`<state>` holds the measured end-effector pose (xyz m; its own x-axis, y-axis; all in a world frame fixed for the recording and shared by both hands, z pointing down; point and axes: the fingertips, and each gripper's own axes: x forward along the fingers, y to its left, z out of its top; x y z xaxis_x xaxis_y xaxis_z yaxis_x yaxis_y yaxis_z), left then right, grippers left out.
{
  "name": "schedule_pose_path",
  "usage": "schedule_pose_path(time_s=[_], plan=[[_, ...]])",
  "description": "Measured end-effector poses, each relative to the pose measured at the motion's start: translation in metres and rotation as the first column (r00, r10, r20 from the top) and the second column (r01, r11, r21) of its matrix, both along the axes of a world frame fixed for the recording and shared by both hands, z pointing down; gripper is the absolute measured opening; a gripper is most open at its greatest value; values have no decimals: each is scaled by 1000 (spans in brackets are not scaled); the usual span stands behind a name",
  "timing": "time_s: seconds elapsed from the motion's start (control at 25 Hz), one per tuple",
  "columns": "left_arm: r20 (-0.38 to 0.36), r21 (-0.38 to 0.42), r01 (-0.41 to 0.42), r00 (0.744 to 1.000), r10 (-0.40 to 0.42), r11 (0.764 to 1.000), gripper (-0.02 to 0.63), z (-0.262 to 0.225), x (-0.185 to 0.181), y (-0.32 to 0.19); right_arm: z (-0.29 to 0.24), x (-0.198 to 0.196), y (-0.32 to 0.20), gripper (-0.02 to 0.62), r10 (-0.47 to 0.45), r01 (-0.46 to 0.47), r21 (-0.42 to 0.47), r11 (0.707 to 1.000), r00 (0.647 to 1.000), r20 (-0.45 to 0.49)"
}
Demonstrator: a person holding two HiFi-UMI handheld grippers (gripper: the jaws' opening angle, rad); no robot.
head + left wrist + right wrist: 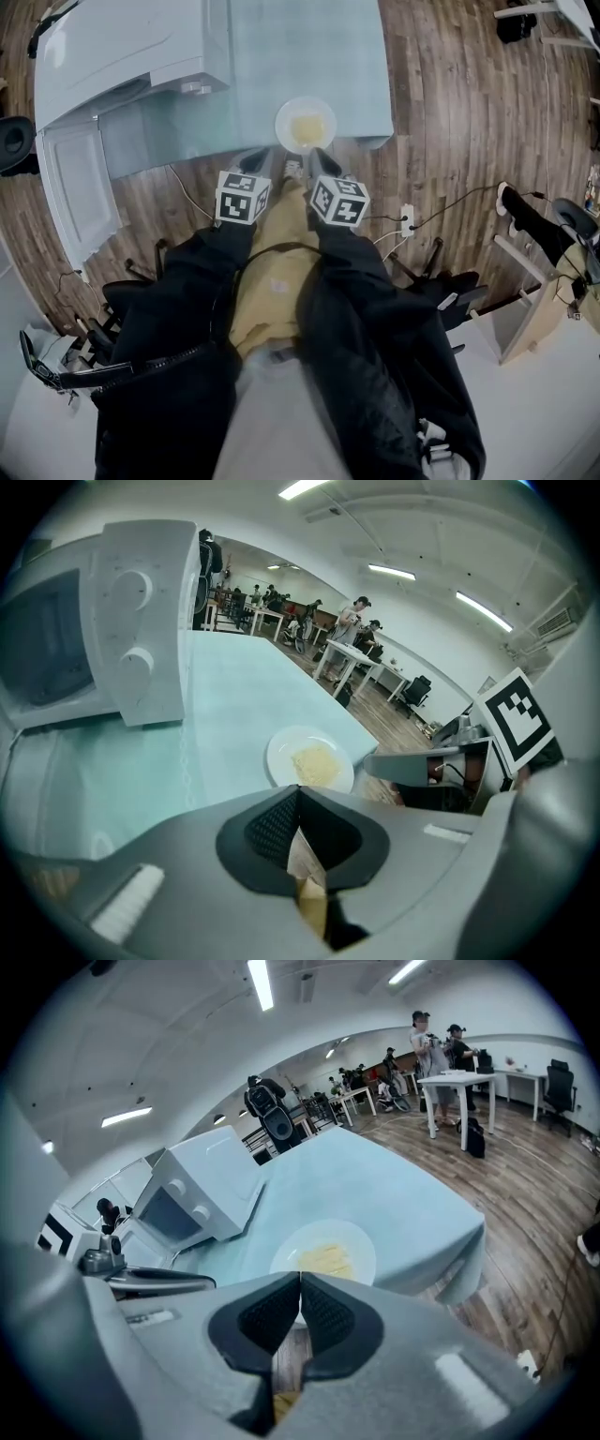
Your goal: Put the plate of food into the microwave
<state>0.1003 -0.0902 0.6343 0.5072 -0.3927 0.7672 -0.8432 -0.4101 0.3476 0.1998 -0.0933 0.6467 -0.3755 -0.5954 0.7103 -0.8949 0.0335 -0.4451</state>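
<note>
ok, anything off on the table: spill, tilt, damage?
Nothing spilled or damaged that I can see. The plate sits flat on the table, with the food inside its rim. The only thing worth noting is that the plate is close to the table's near edge, though it isn't overhanging.

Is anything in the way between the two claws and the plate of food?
No, nothing visible. The plate sits at the near edge of the table, straight ahead of the left claw and the right claw. Both claws are shut and empty, with only open air between them and the plate.
</note>
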Motion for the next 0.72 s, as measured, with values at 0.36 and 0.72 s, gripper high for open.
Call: schedule_pose_path(time_s=[0.36,0.72], plan=[[11,-32,-28,1000,28,999,-5,13,6,13,25,14,9,37,94,-91,-51,995,993,68],[13,-57,-52,999,53,997,-5,23,14,19,49,26,15,69,168,-154,-116,981,978,124]])
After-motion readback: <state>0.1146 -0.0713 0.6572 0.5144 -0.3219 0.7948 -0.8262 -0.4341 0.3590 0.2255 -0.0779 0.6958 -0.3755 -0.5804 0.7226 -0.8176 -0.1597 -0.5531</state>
